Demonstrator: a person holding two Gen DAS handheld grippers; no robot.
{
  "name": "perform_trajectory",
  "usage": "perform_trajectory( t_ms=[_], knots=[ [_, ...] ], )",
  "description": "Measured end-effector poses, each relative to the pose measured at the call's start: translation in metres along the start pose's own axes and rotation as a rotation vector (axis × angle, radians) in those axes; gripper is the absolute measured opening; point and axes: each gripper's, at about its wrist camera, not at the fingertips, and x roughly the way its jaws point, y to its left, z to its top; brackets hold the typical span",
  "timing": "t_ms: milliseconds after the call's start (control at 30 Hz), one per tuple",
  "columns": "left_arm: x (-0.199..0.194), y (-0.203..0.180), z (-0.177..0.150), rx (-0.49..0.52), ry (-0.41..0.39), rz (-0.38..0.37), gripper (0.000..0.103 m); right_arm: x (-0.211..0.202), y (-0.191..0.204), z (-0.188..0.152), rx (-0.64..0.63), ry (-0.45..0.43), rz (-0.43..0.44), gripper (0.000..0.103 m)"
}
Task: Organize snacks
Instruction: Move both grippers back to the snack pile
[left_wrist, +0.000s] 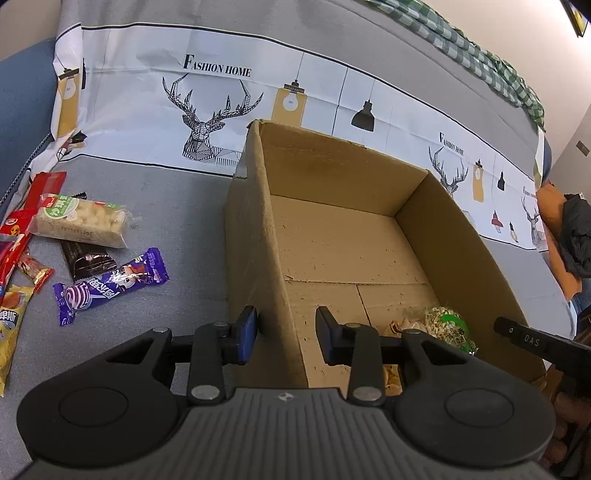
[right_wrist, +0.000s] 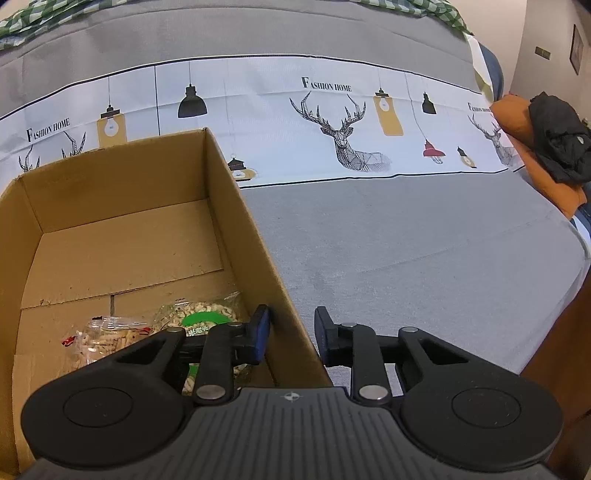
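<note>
Snacks (left_wrist: 88, 254) left of box (left_wrist: 258, 236); cushion (right_wrist: 532, 147) right.

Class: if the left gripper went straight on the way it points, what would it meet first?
Most likely the box wall: the left gripper straddles its near edge, one finger on each side. Depth is hard to judge.
</note>
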Motion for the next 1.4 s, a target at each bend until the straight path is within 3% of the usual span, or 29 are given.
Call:
perform_trajectory(
  t_ms=[233, 300, 433, 600, 767, 867, 900, 933, 1000, 1033, 1100, 1233, 1400],
  knots=[
    [-0.001, 0.0, 0.001, 0.015, -0.01, -0.002, 0.038, -0.001, 0.0, 0.0, 0.01, 0.005, -0.003, 0.028],
    [-0.005, -0.002, 0.001, 0.028, -0.031, 0.005, 0.039, -0.003, 0.001, 0.001, 0.027, -0.005, 0.0, 0.032],
    [-0.017, 0.0, 0.001, 0.038, -0.072, 0.006, 0.039, -0.014, 0.008, 0.003, 0.006, -0.062, -0.004, 0.045],
    [-0.039, 0.012, 0.003, 0.056, -0.115, 0.005, 0.039, -0.031, 0.022, 0.004, -0.004, -0.138, 0.023, 0.049],
    [-0.055, 0.045, 0.018, 0.085, -0.064, 0.01, 0.039, -0.054, 0.046, 0.005, -0.015, -0.231, 0.069, 0.048],
    [-0.059, 0.077, 0.029, 0.127, -0.02, 0.093, 0.039, -0.065, 0.063, 0.005, 0.011, -0.26, 0.16, 0.046],
    [-0.059, 0.091, 0.031, 0.126, -0.014, 0.142, 0.039, -0.069, 0.07, 0.005, 0.017, -0.271, 0.199, 0.039],
    [-0.059, 0.103, 0.03, 0.113, -0.015, 0.169, 0.039, -0.073, 0.077, 0.004, 0.024, -0.278, 0.25, 0.031],
    [-0.055, 0.134, 0.02, 0.05, -0.011, 0.22, 0.039, -0.081, 0.092, 0.003, 0.033, -0.295, 0.358, 0.028],
    [-0.048, 0.148, 0.016, -0.002, 0.046, 0.247, 0.039, -0.085, 0.101, 0.002, 0.03, -0.306, 0.411, 0.028],
    [-0.046, 0.168, 0.017, -0.083, 0.076, 0.257, 0.039, -0.092, 0.121, -0.001, 0.018, -0.309, 0.512, 0.029],
    [-0.041, 0.19, 0.018, -0.13, 0.121, 0.266, 0.04, -0.097, 0.164, -0.009, -0.013, -0.236, 0.703, 0.03],
    [-0.032, 0.201, 0.015, -0.139, 0.182, 0.29, 0.041, -0.096, 0.217, -0.02, -0.052, -0.139, 0.814, 0.031]
  ],
)
